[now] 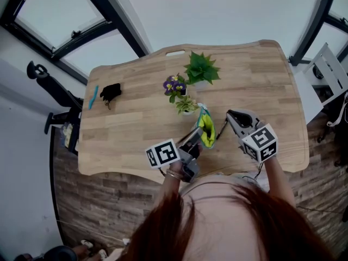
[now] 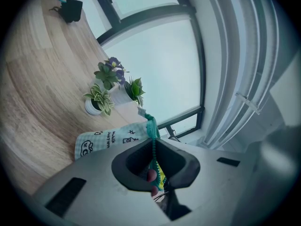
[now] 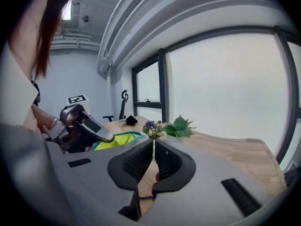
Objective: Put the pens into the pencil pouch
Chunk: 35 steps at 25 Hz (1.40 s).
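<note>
Pencil pouch (image 2: 106, 140) zipper edge pinched in left tool (image 2: 154, 145), right tool (image 3: 154, 147) with jaws together, nothing between.

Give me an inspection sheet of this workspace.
Surface: wooden table, light grain, no spills seen.
Job's things: pencil pouch near the front edge, yellow lining showing; one blue pen lying at the far left, outside the pouch.
Clutter: small black object beside the pen; three potted plants mid-table.
Grippers: left gripper shut on the pouch's zipper edge; right gripper shut, empty, beside the pouch.
Cables: nothing seen on the table.
Surroundings: office chair at the left; windows beyond.
</note>
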### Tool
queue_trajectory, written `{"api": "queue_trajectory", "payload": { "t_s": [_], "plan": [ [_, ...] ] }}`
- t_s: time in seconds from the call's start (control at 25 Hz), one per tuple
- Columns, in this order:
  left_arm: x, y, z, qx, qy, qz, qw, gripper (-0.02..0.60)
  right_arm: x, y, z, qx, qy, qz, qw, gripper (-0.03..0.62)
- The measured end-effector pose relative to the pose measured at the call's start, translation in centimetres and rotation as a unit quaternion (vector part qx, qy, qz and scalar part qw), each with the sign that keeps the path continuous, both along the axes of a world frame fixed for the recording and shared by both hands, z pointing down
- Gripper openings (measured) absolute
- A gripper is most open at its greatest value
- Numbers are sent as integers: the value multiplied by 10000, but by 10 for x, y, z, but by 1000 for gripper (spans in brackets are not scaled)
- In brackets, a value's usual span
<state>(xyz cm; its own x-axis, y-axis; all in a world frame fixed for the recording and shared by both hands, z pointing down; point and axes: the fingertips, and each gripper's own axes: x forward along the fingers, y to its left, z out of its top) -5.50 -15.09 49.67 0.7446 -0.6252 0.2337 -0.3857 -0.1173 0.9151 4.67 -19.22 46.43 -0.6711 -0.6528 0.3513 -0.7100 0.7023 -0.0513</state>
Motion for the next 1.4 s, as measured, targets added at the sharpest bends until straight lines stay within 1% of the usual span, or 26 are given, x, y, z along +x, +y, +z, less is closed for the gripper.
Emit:
{"api": "queue_trajectory", "payload": {
  "t_s": [0.12, 0.24, 0.36, 0.76, 0.8, 0.84, 0.88, 1.08, 1.28, 1.4],
  "plan": [
    [-2, 1, 2, -27, 0, -49, 10000, 17, -2, 0, 11, -57, 258, -139, 9996, 12],
    [-3, 2, 2, -19, -11, -79, 10000, 17, -1, 0, 25, -214, 449, -187, 9986, 12],
    [-5, 2, 3, -49, -30, -113, 9999, 17, 4, -3, 40, -422, 637, -103, 9970, 12],
    [-3, 3, 3, -91, -5, -112, 9999, 17, 14, -14, 85, -1090, 907, 232, 9896, 15],
    [-3, 2, 3, -82, -4, -106, 9999, 17, 15, -15, 89, -1162, 920, 297, 9885, 19],
    [-3, 2, 2, -73, 2, -99, 9999, 17, 17, -16, 94, -1234, 939, 368, 9872, 46],
    [-3, 1, 2, -72, 8, -96, 9999, 17, 18, -17, 98, -1307, 965, 441, 9857, 67],
    [-2, -1, 2, -72, 10, -86, 9999, 17, 24, -22, 119, -1725, 1012, 826, 9763, 72],
    [-1, -3, 2, -85, 20, -63, 9999, 17, 30, -25, 139, -2286, 945, 1205, 9614, 86],
    [-1, -4, 5, -115, 22, -54, 9999, 17, 33, -29, 147, -2537, 903, 1389, 9530, 95]
  ]
}}
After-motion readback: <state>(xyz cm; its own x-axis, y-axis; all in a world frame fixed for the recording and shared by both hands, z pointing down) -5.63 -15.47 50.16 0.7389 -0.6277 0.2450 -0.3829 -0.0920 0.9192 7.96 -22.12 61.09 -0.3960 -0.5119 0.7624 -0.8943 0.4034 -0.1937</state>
